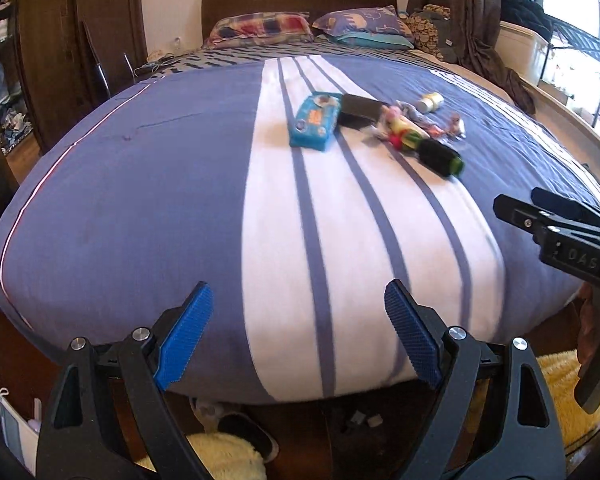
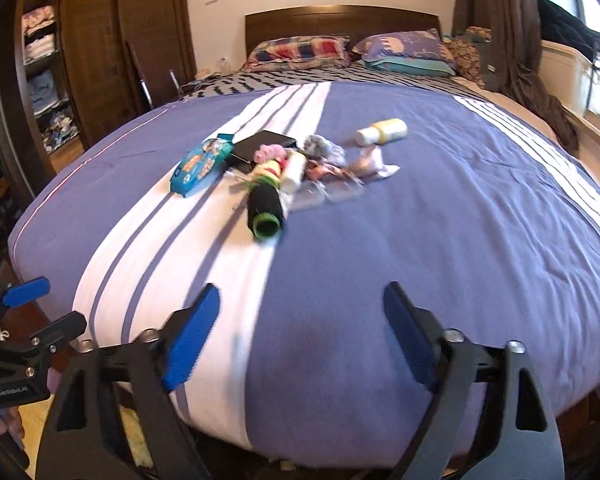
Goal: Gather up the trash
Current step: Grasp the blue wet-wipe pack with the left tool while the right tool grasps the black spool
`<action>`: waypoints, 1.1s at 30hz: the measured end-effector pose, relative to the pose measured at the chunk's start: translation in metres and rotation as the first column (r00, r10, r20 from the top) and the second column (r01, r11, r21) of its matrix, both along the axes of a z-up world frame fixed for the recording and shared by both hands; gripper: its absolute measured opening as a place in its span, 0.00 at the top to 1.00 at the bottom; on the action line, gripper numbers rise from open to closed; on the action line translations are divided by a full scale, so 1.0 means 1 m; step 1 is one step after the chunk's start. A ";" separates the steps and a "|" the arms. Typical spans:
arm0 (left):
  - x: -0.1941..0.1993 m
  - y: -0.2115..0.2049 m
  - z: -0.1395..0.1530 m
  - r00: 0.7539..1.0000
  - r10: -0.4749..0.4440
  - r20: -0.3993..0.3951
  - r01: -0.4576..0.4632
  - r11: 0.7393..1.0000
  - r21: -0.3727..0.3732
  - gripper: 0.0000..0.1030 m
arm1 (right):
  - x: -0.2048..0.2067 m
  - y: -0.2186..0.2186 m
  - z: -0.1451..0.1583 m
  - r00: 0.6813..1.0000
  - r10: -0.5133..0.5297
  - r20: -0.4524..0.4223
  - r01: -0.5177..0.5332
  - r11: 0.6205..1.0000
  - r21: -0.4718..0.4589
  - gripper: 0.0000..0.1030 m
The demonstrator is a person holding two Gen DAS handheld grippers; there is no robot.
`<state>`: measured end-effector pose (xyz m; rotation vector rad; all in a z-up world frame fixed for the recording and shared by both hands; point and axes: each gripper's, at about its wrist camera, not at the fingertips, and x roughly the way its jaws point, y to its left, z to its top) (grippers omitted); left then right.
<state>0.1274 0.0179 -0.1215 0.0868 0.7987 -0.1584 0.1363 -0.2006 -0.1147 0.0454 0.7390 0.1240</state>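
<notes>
The left gripper (image 1: 299, 334) hangs over the foot of the bed (image 1: 140, 184) with its blue pads spread wide and nothing between them; the right gripper (image 2: 301, 336) is likewise wide apart and empty, also at the foot of the bed. The trash sits in a loose heap near the middle of the bed, well apart from both grippers: a blue wipes pack (image 1: 315, 120), a black box (image 1: 360, 110) touching its far side, a black roll with a green end (image 1: 440, 157) nearest the foot, and a small yellow bottle (image 1: 430, 101) lying toward the head. Only the right wrist view shows the crumpled wrappers (image 2: 374, 162) and clear plastic (image 2: 326, 194) plainly; in the left view they blur together. The left view alone shows slippers (image 1: 236, 428) and a fluffy yellow rug (image 1: 560, 380) on the floor below the bed's foot. Beyond the bed's head stand pillows (image 2: 300, 54), a dark headboard (image 2: 340, 20), a wardrobe (image 2: 100, 40) and curtains (image 2: 496, 12).
</notes>
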 end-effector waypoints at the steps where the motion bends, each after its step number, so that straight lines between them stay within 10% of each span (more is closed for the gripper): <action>1: 0.004 0.001 0.000 1.000 0.001 0.003 -0.001 1.000 0.000 0.19 | 0.007 0.003 -0.001 1.000 0.008 -0.003 -0.008 1.000 0.002 0.35; 17: 0.109 -0.011 0.000 1.000 -0.016 0.002 0.016 1.000 -0.010 0.19 | 0.070 0.025 -0.011 0.996 0.087 0.003 -0.087 0.996 0.017 0.72; 33: 0.198 -0.034 -0.012 0.997 -0.062 -0.041 0.061 0.998 -0.034 0.20 | 0.074 0.025 -0.012 0.992 0.126 0.027 -0.126 0.992 0.015 0.73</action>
